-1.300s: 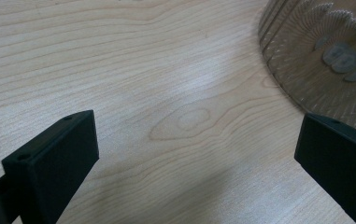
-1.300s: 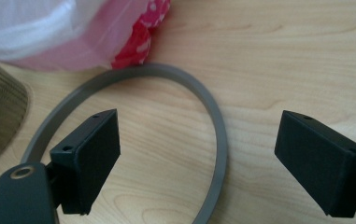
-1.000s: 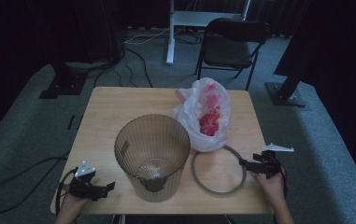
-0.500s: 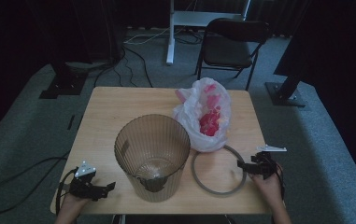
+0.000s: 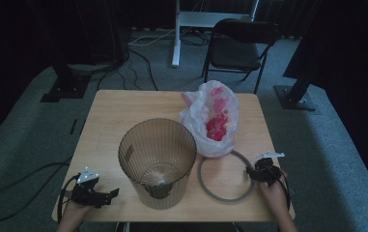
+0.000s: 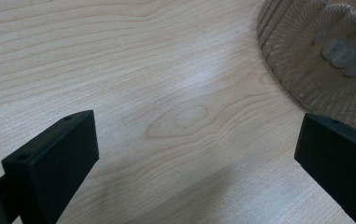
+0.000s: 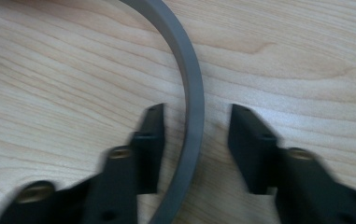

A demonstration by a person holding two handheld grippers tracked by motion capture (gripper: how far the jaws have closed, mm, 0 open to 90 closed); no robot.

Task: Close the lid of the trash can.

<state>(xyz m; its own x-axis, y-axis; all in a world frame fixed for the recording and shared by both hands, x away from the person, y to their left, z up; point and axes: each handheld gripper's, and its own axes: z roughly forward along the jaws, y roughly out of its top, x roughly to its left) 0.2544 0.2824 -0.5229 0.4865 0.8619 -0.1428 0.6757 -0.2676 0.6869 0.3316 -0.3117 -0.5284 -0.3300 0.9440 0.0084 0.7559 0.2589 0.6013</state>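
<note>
Grey ring (image 5: 226,177) lies flat at the near right of the desk (image 5: 123,111), its right edge between the parted jaws of the right gripper (image 5: 257,172); in the right gripper view the band (image 7: 190,116) runs up between both jaws, touching neither. At the near left corner the left gripper (image 5: 105,195) rests with its jaws wide apart over bare wood. Beside the ring stands a ribbed, translucent brown bin (image 5: 157,159), upright and seemingly empty. Farther back, a thin white plastic bag (image 5: 210,118) holding something red and pink leans against the ring's far side.
</note>
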